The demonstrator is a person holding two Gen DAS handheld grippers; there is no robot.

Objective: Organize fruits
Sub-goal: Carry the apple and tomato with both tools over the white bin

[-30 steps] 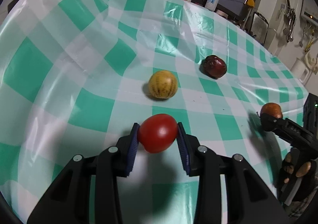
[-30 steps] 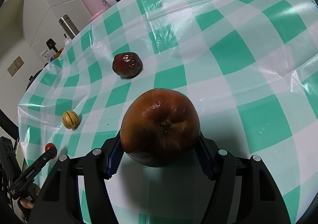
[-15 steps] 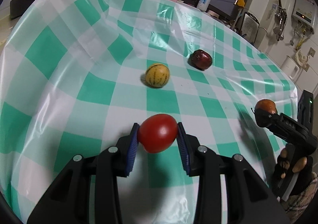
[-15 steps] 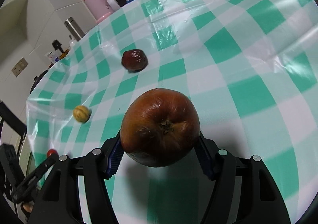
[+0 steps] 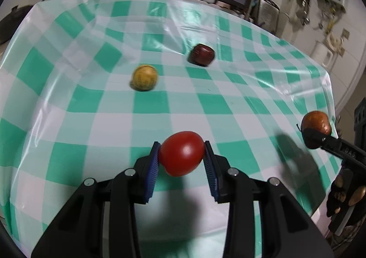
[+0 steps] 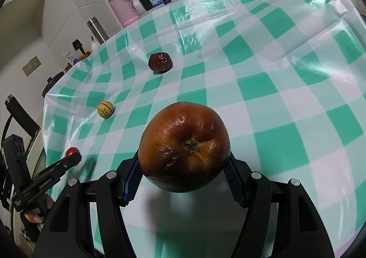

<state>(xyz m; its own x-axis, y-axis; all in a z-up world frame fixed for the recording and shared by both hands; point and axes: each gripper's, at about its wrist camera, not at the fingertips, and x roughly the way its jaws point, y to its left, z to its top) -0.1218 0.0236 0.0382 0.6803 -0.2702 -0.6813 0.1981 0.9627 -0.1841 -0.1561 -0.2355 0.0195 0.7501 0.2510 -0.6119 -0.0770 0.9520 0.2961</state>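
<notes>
left gripper [image 5: 181, 155] clamped on red tomato [image 5: 181, 153], held above the checked tablecloth [image 5: 91, 102]. right gripper [image 6: 184, 167] clamped on brown wrinkled apple [image 6: 184, 145], also off the cloth. yellow striped fruit [image 5: 144, 77] and dark red fruit [image 5: 202, 54] sit on the cloth beyond, apart.

This is a kitchen in a home. A table with a green and white checked cloth [image 5: 91, 102] fills the middle, and at the top stand a pink jug [image 6: 121, 6] and a steel flask [image 6: 97, 29]. Spoons and tools [image 5: 302, 6] hang on the white tiled wall at the upper right.
</notes>
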